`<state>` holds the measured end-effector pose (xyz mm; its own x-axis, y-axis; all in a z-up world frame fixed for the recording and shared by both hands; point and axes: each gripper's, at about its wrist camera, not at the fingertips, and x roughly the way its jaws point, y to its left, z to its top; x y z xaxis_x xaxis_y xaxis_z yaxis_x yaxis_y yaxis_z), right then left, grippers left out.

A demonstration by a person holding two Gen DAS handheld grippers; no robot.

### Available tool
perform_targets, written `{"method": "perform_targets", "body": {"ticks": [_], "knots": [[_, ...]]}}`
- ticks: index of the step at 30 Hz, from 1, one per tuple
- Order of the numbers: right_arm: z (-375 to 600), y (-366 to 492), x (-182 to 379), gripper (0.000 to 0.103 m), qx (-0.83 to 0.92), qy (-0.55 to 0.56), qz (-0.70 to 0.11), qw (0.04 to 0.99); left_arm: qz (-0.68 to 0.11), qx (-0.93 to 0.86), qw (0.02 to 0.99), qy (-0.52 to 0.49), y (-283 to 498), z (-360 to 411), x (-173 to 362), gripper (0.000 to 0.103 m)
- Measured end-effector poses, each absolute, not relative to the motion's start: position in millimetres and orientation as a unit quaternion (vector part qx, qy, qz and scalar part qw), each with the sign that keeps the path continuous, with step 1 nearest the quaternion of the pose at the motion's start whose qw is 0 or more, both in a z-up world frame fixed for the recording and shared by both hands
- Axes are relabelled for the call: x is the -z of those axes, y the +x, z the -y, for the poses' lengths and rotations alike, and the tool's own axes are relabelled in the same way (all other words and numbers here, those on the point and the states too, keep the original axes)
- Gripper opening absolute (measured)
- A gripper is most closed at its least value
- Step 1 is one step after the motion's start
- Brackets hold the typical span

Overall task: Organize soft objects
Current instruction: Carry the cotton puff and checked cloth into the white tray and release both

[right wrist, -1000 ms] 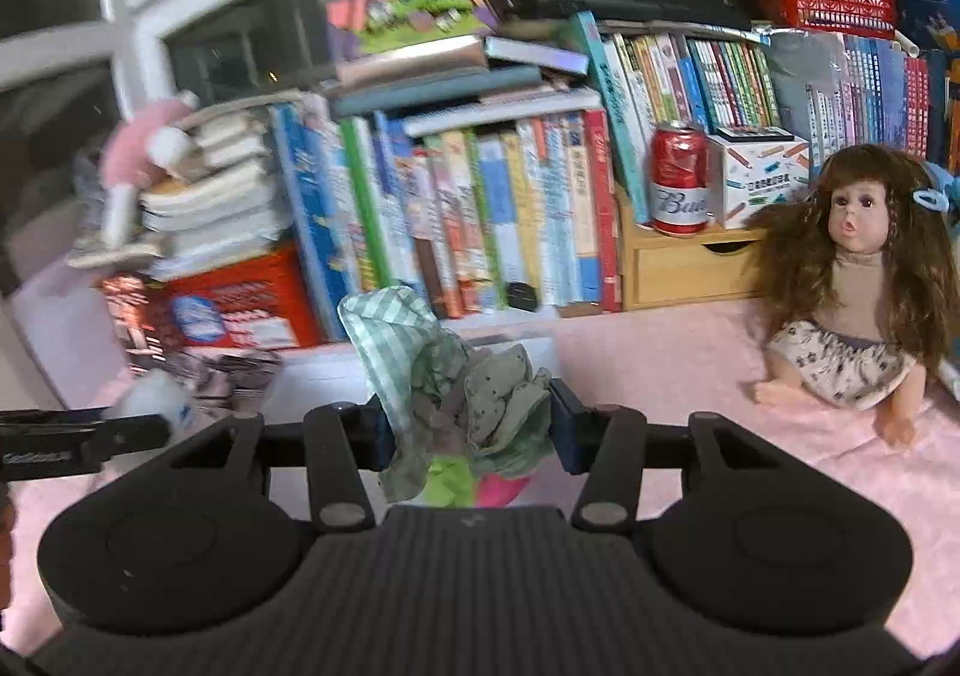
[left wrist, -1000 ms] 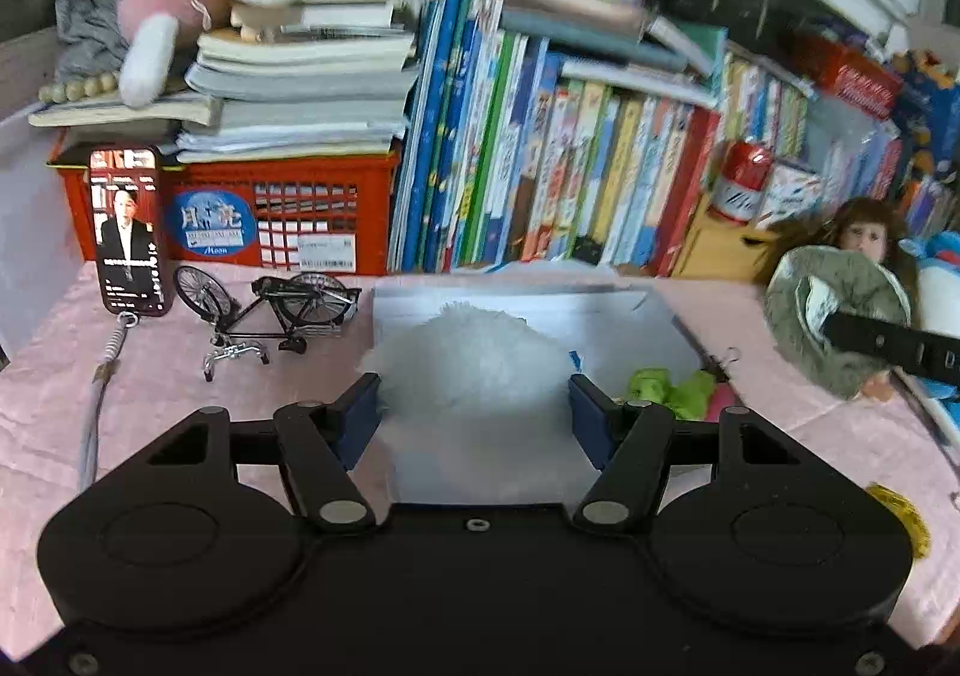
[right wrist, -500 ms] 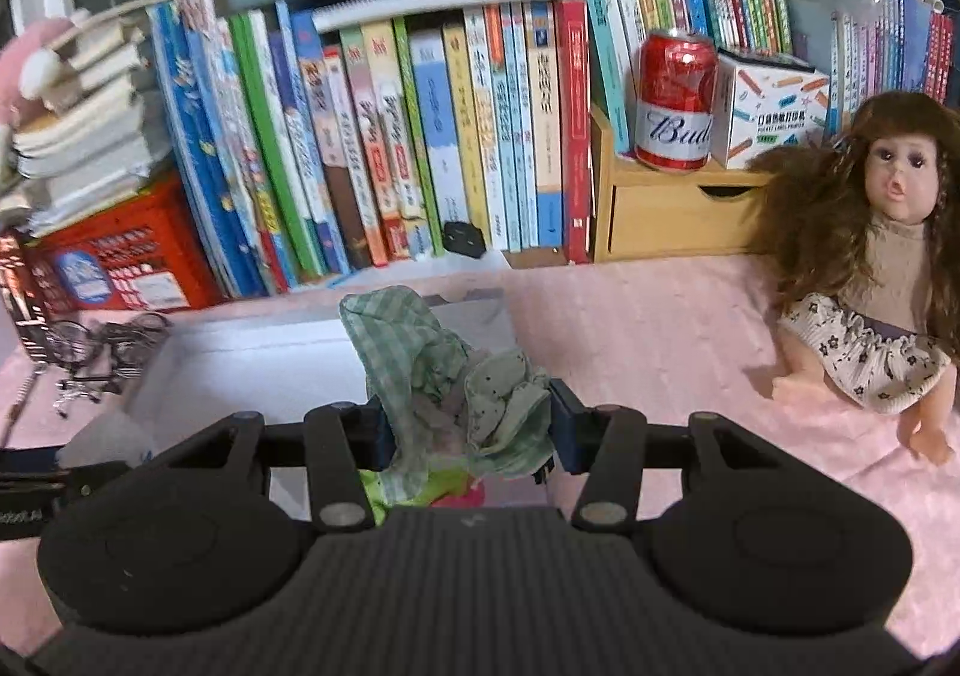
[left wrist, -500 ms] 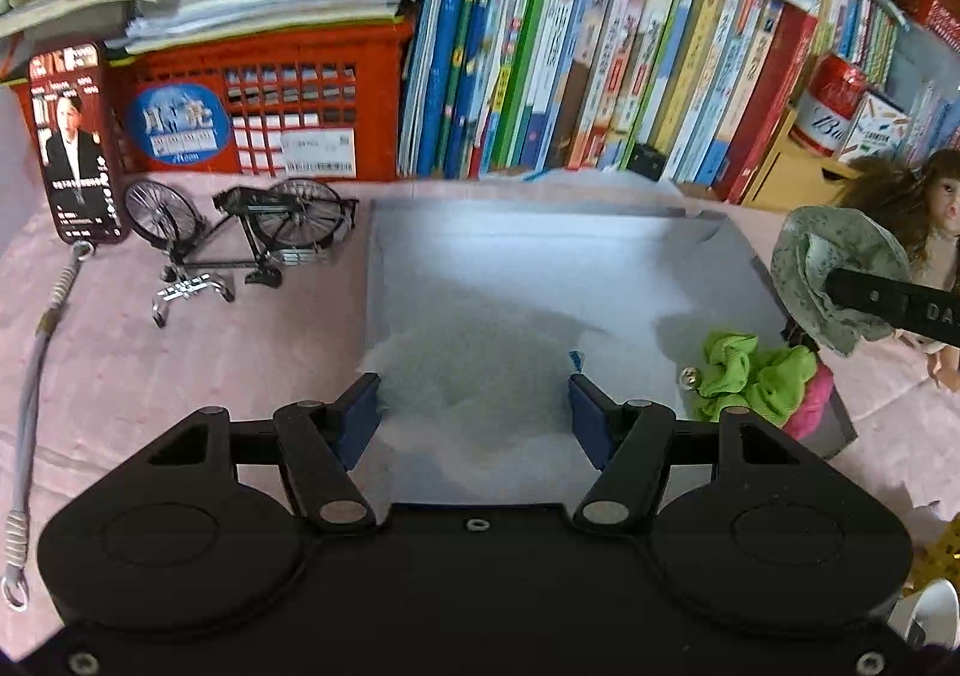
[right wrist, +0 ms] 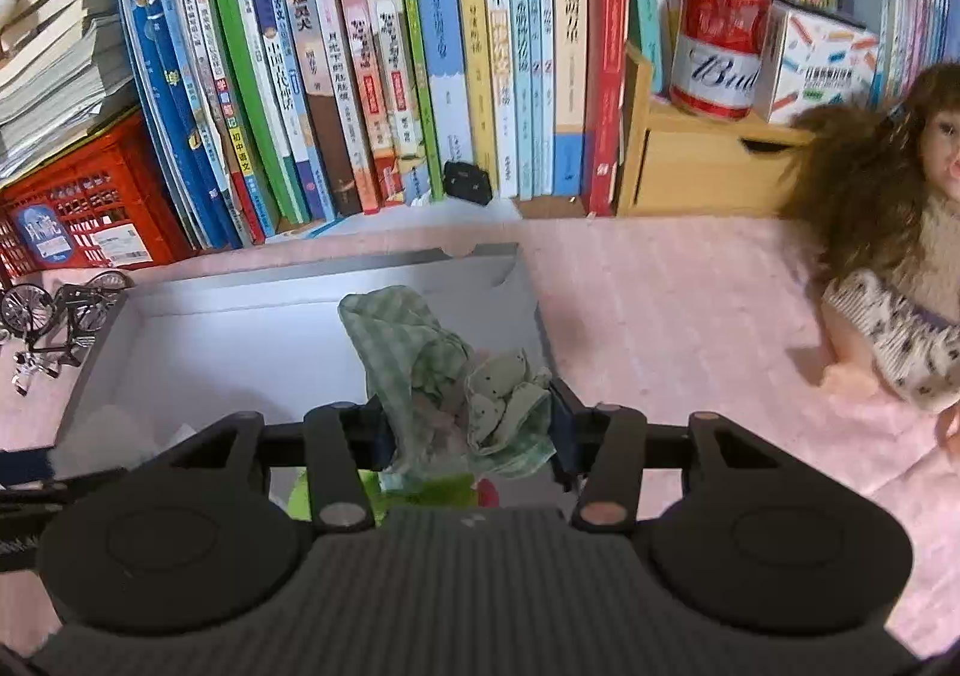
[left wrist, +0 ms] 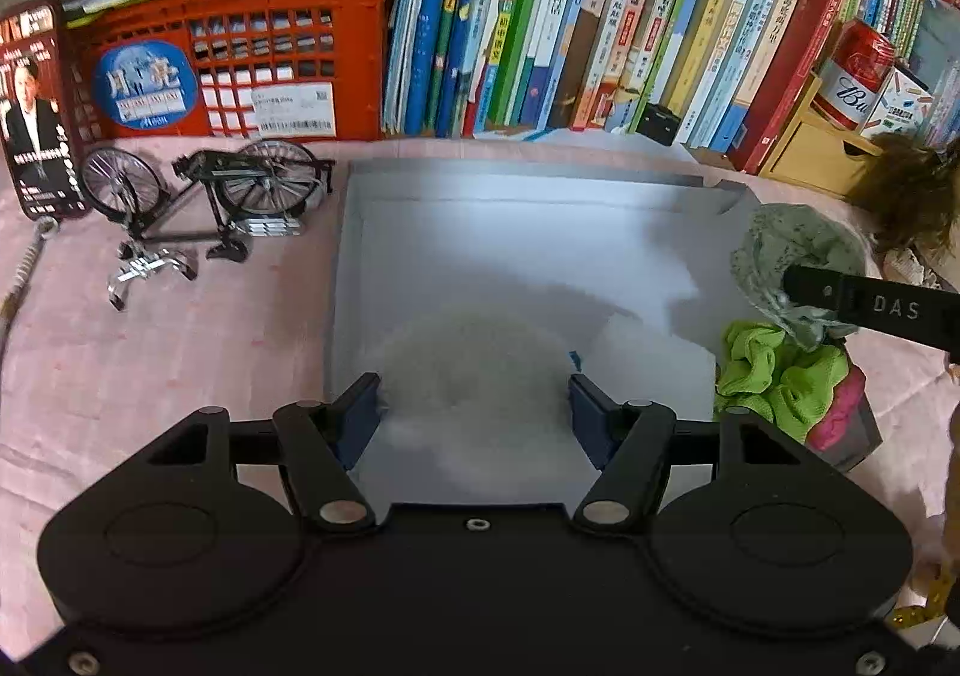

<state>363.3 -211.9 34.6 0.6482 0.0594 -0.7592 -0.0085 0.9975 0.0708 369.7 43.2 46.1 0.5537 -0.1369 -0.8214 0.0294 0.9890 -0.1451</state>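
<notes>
My left gripper (left wrist: pixel 474 412) is shut on a white fluffy ball (left wrist: pixel 474 370) that fills the gap between the blue pads, low over the grey open box (left wrist: pixel 516 184). A green scrunchie (left wrist: pixel 774 370) and a pink one (left wrist: pixel 840 412) lie in the box's right corner. My right gripper (right wrist: pixel 471 427) is shut on a green checked cloth scrunchie (right wrist: pixel 456 370), held over the same box (right wrist: pixel 474 262) at its right side. From the left wrist view that cloth (left wrist: pixel 792 250) hangs above the scrunchies, beside a black finger (left wrist: pixel 870 307) of the right gripper.
A row of upright books (left wrist: pixel 600 16) and a red crate (left wrist: pixel 240 70) stand behind the box. A model bicycle (left wrist: pixel 204 202) and a phone (left wrist: pixel 36 112) lie to the left. A doll (right wrist: pixel 888 256), a red can (right wrist: pixel 720 46) and a wooden drawer (right wrist: pixel 690 166) are at the right on the pink cloth.
Both grippers have come down and forward toward the box, each still gripping its soft item. The view has tilted downward, so the box fills more of both frames.
</notes>
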Motion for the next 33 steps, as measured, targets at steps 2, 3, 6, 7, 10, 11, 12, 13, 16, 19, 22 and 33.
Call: {"method": "perform_targets", "body": {"ticks": [2, 3, 6, 7, 10, 11, 12, 13, 16, 19, 22, 33], "knots": [[208.9, 364.8, -31.4, 0.054, -0.025, 0.033, -0.424, 0.905, -0.480, 0.052, 0.874, -0.062, 372.0, -42.4, -42.7, 0.064], [207.5, 365.3, -30.2, 0.054, -0.026, 0.030, -0.425, 0.905, -0.482, 0.053, 0.872, -0.062, 373.0, -42.2, -41.9, 0.064], [204.2, 367.6, -28.1, 0.055, -0.030, 0.023, -0.430, 0.902, -0.481, 0.055, 0.873, -0.063, 374.2, -41.8, -41.9, 0.065], [204.1, 369.1, -27.4, 0.055, -0.032, 0.022, -0.434, 0.900, -0.483, 0.056, 0.872, -0.062, 375.4, -41.5, -41.3, 0.065], [204.9, 374.1, -25.5, 0.056, -0.035, 0.024, -0.444, 0.895, -0.494, 0.059, 0.865, -0.059, 380.7, -40.1, -40.9, 0.065], [205.3, 375.2, -25.2, 0.056, -0.036, 0.025, -0.447, 0.894, -0.497, 0.059, 0.863, -0.061, 382.7, -40.2, -41.5, 0.065], [205.6, 376.5, -24.4, 0.057, -0.038, 0.026, -0.449, 0.892, -0.502, 0.060, 0.861, -0.063, 384.8, -40.1, -42.1, 0.065], [205.5, 377.4, -24.0, 0.057, -0.039, 0.026, -0.451, 0.891, -0.505, 0.061, 0.859, -0.063, 386.5, -39.8, -42.3, 0.065], [204.7, 378.2, -23.6, 0.060, -0.041, 0.024, -0.452, 0.890, -0.509, 0.063, 0.857, -0.059, 389.4, -39.3, -43.4, 0.068], [204.6, 377.7, -26.5, 0.063, -0.040, 0.025, -0.447, 0.893, -0.501, 0.067, 0.861, -0.055, 387.8, -38.8, -46.2, 0.075], [207.3, 375.2, -32.7, 0.076, -0.041, 0.036, -0.439, 0.897, -0.485, 0.072, 0.871, -0.042, 382.9, -36.5, -52.6, 0.084], [205.7, 339.6, -68.5, 0.083, -0.087, 0.049, -0.399, 0.912, -0.443, 0.091, 0.890, -0.047, 343.3, -43.3, -83.7, 0.089]]}}
